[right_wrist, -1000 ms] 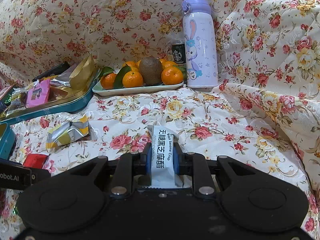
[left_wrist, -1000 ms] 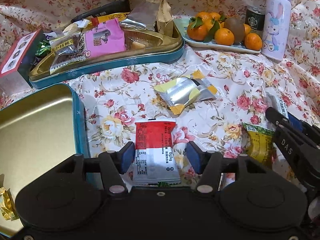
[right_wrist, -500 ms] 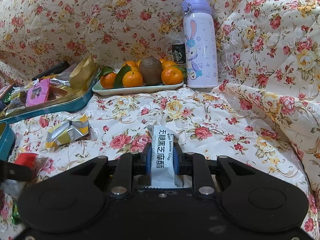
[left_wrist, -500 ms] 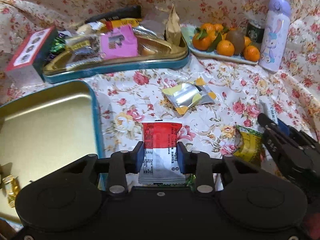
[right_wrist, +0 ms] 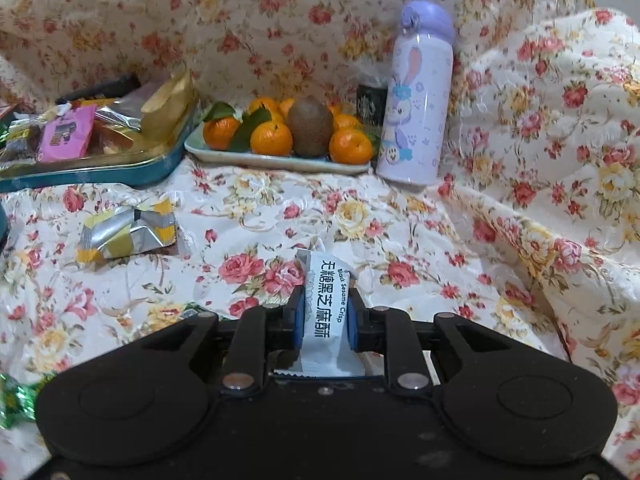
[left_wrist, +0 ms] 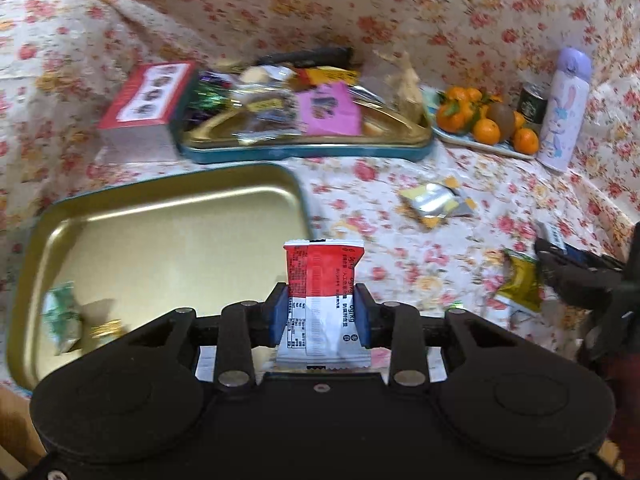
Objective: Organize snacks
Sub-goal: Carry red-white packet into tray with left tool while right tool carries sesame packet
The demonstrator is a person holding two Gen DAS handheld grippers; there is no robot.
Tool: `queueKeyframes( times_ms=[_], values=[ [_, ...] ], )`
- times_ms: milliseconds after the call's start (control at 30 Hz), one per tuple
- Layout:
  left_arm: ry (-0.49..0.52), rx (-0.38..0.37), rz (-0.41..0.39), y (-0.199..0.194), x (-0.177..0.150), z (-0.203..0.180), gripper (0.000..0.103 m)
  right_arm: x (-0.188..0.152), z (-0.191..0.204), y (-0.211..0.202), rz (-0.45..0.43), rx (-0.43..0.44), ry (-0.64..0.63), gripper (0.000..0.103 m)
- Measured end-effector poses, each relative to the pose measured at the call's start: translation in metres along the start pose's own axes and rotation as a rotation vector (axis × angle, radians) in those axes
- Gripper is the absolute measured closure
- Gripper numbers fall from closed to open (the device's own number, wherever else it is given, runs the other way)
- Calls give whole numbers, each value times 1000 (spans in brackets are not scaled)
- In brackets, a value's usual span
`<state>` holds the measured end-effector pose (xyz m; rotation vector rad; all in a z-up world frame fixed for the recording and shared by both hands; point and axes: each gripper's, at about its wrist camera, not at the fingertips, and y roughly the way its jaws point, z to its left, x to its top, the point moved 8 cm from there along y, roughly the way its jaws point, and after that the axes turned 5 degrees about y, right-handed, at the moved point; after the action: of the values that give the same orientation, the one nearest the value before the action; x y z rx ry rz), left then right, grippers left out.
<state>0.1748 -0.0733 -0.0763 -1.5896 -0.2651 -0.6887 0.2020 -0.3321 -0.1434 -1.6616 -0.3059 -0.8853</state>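
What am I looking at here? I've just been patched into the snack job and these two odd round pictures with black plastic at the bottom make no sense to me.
Each picture comes from a wide-angle camera riding on a hand-held gripper a person carries; the black plastic is the tool itself. In the left view, the left hand-held gripper pinches a red-and-white snack packet near an open gold tin tray. In the right view, the right hand-held gripper pinches a white sesame crisp packet. On the floral cloth lie a silver-and-yellow packet, a tin of snacks, a plate of fruit and a purple bottle.
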Motion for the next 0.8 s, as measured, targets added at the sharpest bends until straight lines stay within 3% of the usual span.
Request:
queueKeyframes(
  times_ms=[233,800],
  values=[
    [-26,58,-19,-11,-7,34,61,6,22,-36,47,-19,-37,82],
    [-91,149,-15,-13,-15,99,61,29,145,-119,59,234,-177,82]
  ],
)
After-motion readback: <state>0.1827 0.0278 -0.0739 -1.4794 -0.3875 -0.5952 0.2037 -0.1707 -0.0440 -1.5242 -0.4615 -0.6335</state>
